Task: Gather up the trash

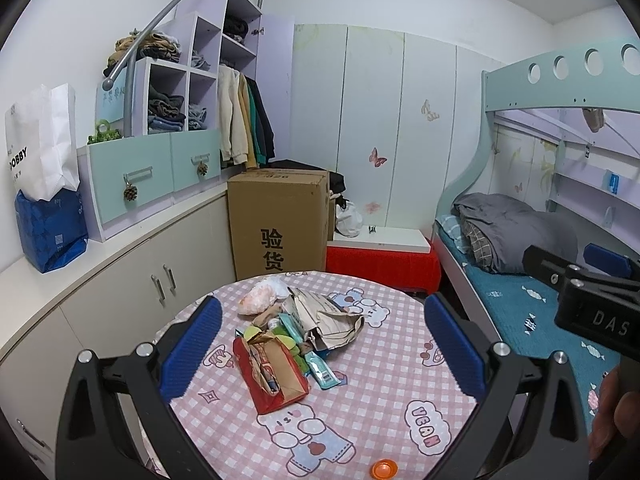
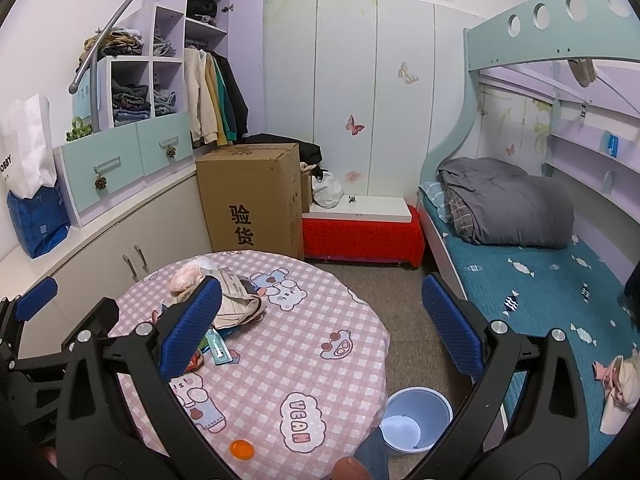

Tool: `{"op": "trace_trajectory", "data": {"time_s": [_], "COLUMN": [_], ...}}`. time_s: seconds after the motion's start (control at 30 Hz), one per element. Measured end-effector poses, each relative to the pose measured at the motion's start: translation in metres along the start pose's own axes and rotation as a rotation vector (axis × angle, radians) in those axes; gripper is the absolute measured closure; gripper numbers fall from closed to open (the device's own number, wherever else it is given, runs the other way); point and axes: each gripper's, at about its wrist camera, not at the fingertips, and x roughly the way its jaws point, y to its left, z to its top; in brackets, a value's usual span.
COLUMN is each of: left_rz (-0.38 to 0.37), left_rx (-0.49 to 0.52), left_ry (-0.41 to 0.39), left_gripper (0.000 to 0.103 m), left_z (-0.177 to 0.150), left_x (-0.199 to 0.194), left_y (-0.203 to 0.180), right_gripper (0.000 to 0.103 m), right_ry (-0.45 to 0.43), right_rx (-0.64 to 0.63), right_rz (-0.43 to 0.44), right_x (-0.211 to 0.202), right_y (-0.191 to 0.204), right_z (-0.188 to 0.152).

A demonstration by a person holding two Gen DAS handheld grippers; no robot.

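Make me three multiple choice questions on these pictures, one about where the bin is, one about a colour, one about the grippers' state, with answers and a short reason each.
1. Where is the blue bin?
A. on the bed
B. on the floor beside the round table
C. on the cabinet counter

2. What colour is the small cap near the table's front edge?
A. orange
B. green
C. white

3. How are the left gripper and right gripper set?
A. both shut on trash
B. one open, one shut
C. both open and empty

Answers:
1 B, the bin stands on carpet by the table's edge.
2 A, the cap shows orange in both views.
3 C, each pair of blue pads is spread wide with nothing between.
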Motion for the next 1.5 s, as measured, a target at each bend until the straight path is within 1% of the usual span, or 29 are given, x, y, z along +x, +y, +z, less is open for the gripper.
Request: {"op": "trace_trajectory", "data": {"time_s": [0.2,0.33,0.47,0.6,0.7,0.8,0.93,1.03,1.07,1.1,1.13,1.17,1.2,1.23,1.3,1.33,1.37,1.4,1.47,1.5], "left_rz": [0.005,0.015,0.034,0.058,0.08,0.103,0.135,0.156,0.162,0.167,0.17,0.173,0.175,0.176,0.177,0.177,0.177,0.177,0.177,0.178], "left_rx": [-0.003,-0.004,-0.011,-0.016,-0.018,-0.02,-0.025,-0.028,-0.03,-0.033,-0.036,-0.038,-0.04,-0.04,-0.04,-0.039,-0.038,-0.037,-0.034,-0.033], "left_ry": [0.02,0.047,0.093,0.139,0.18,0.222,0.279,0.309,0.317,0.324,0.33,0.337,0.34,0.345,0.35,0.354,0.359,0.363,0.371,0.375], "left_gripper": [0.004,0.004,0.004,0.004,0.004,0.004,0.004,0.004,0.004,0.004,0.004,0.004,0.004,0.004,0.004,0.004,0.004,0.004,0.004,0.004], "left_z": [-0.003,-0.01,-0.02,-0.035,-0.048,-0.061,-0.082,-0.092,-0.095,-0.098,-0.1,-0.102,-0.103,-0.105,-0.106,-0.107,-0.108,-0.108,-0.109,-0.109], "left_x": [0.007,0.015,0.028,0.041,0.052,0.061,0.073,0.078,0.079,0.081,0.083,0.084,0.086,0.088,0.091,0.094,0.096,0.098,0.102,0.106], "left_y": [0.002,0.005,0.01,0.018,0.026,0.035,0.049,0.059,0.062,0.064,0.066,0.067,0.069,0.07,0.069,0.069,0.069,0.068,0.066,0.065], "right_gripper": [0.005,0.005,0.005,0.005,0.005,0.005,0.005,0.006,0.01,0.016,0.019,0.024,0.03,0.032,0.043,0.044,0.051,0.062,0.074,0.074], "right_ry": [0.024,0.053,0.102,0.169,0.234,0.319,0.435,0.481,0.501,0.515,0.531,0.55,0.563,0.574,0.595,0.601,0.589,0.58,0.573,0.577], "right_rx": [0.0,-0.004,-0.012,-0.031,-0.06,-0.096,-0.136,-0.183,-0.202,-0.217,-0.226,-0.234,-0.24,-0.247,-0.26,-0.266,-0.29,-0.304,-0.311,-0.294], "right_rz": [0.003,0.01,0.023,0.046,0.079,0.14,0.245,0.301,0.32,0.334,0.343,0.351,0.356,0.362,0.376,0.383,0.379,0.374,0.38,0.392], "right_x": [0.008,0.016,0.031,0.05,0.065,0.082,0.097,0.101,0.101,0.103,0.104,0.106,0.106,0.108,0.112,0.112,0.111,0.111,0.112,0.113], "right_y": [0.0,0.001,0.002,0.006,0.011,0.019,0.03,0.04,0.045,0.049,0.051,0.054,0.056,0.058,0.06,0.062,0.065,0.067,0.066,0.063], "right_z": [-0.004,-0.008,-0.018,-0.034,-0.056,-0.084,-0.125,-0.15,-0.158,-0.166,-0.171,-0.176,-0.181,-0.185,-0.191,-0.193,-0.194,-0.196,-0.193,-0.191]}}
